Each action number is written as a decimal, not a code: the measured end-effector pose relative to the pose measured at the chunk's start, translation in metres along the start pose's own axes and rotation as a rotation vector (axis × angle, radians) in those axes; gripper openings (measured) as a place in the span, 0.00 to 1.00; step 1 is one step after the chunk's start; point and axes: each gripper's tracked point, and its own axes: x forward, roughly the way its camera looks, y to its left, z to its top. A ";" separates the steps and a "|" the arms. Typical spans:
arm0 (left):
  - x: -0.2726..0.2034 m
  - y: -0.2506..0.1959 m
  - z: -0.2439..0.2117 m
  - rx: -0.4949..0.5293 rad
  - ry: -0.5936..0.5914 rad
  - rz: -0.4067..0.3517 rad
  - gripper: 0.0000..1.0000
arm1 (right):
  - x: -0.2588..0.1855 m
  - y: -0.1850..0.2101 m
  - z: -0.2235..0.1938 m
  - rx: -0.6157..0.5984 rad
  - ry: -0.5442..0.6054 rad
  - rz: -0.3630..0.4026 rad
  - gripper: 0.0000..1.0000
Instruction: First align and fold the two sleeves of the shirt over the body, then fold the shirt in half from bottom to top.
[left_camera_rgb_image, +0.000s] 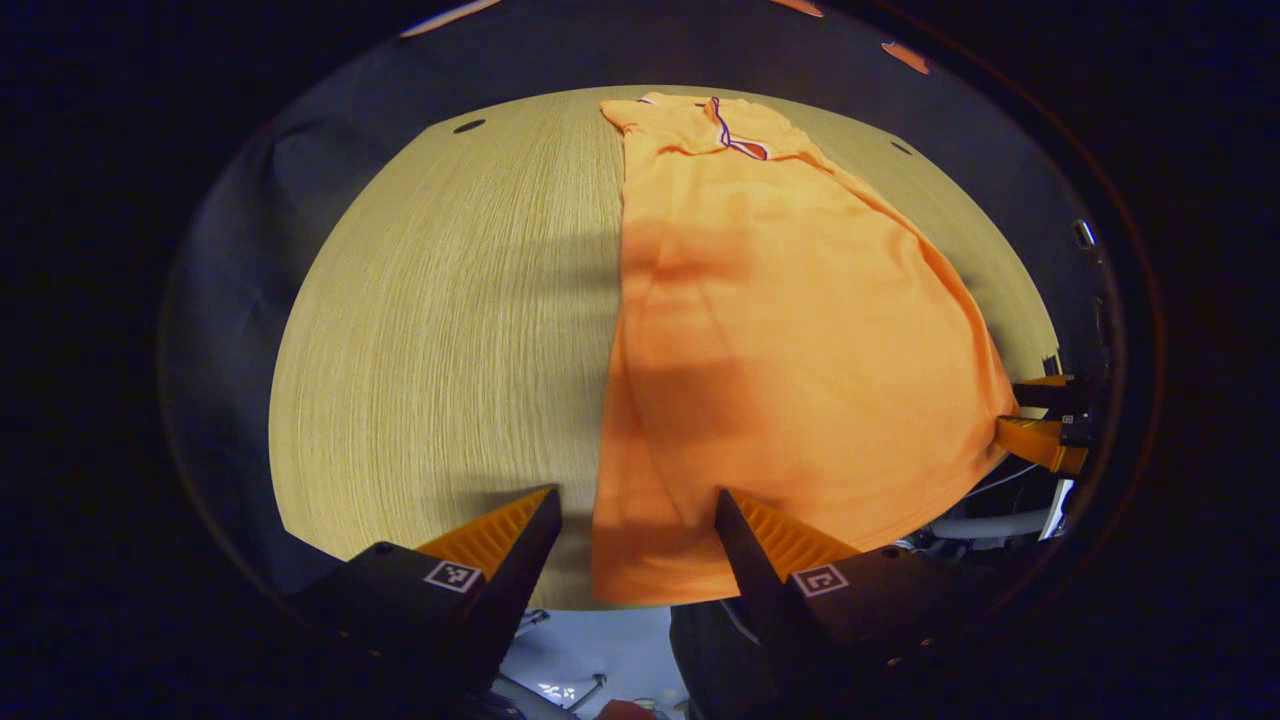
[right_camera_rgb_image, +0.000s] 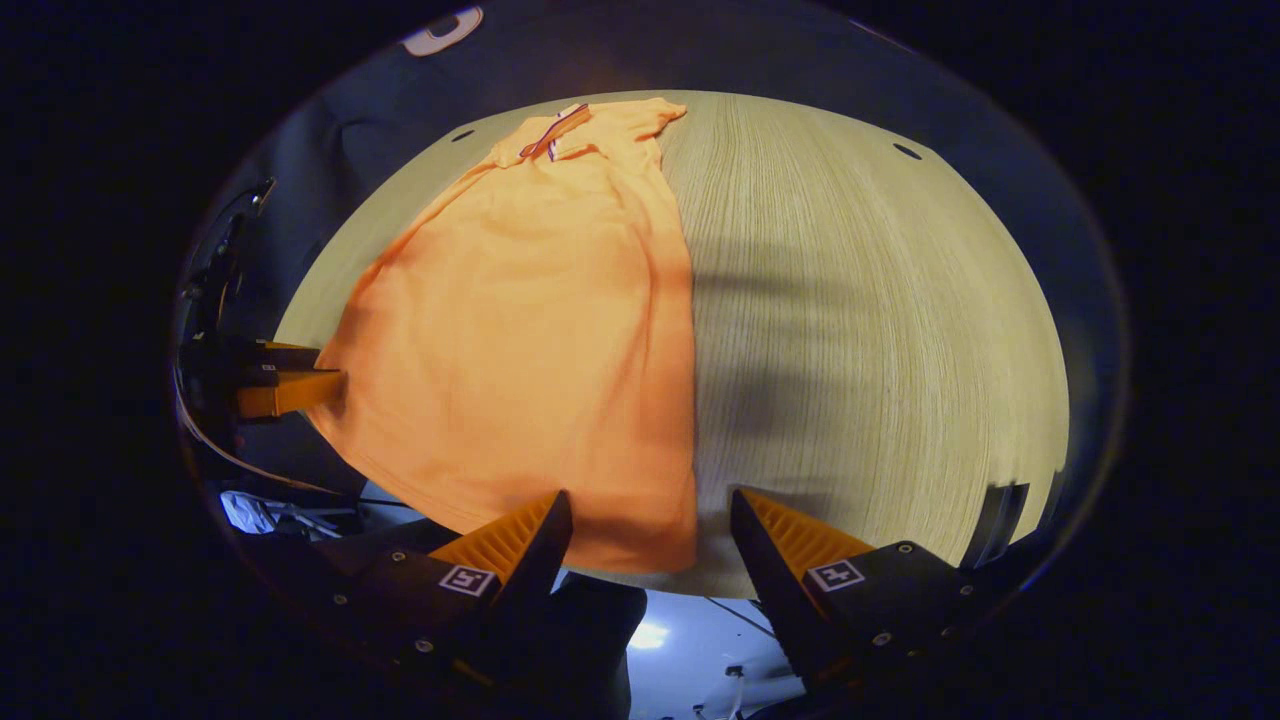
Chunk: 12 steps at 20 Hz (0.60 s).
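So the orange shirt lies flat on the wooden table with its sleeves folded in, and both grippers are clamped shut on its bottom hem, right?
Not quite. Both grippers are open: the left gripper and right gripper each straddle a bottom corner of the orange shirt on the wooden table, as each gripper's view shows.

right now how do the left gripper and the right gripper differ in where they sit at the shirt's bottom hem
The left gripper straddles the shirt's left bottom corner, with bare table to its left. The right gripper straddles the opposite bottom corner, with bare table to its right. Both stand open at the hem nearest the person, fingers apart with cloth between them, not yet pinching it. The collar lies at the far end.
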 end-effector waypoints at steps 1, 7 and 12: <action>0.001 0.001 -0.002 0.001 -0.011 0.000 0.96 | 0.000 0.001 -0.001 0.001 0.006 -0.008 0.96; 0.001 0.001 -0.002 0.027 -0.137 -0.008 0.96 | 0.003 0.003 -0.004 -0.029 -0.006 -0.068 0.89; 0.001 0.001 -0.002 -0.020 -0.142 0.018 0.96 | -0.001 -0.002 -0.009 0.082 0.006 -0.069 0.88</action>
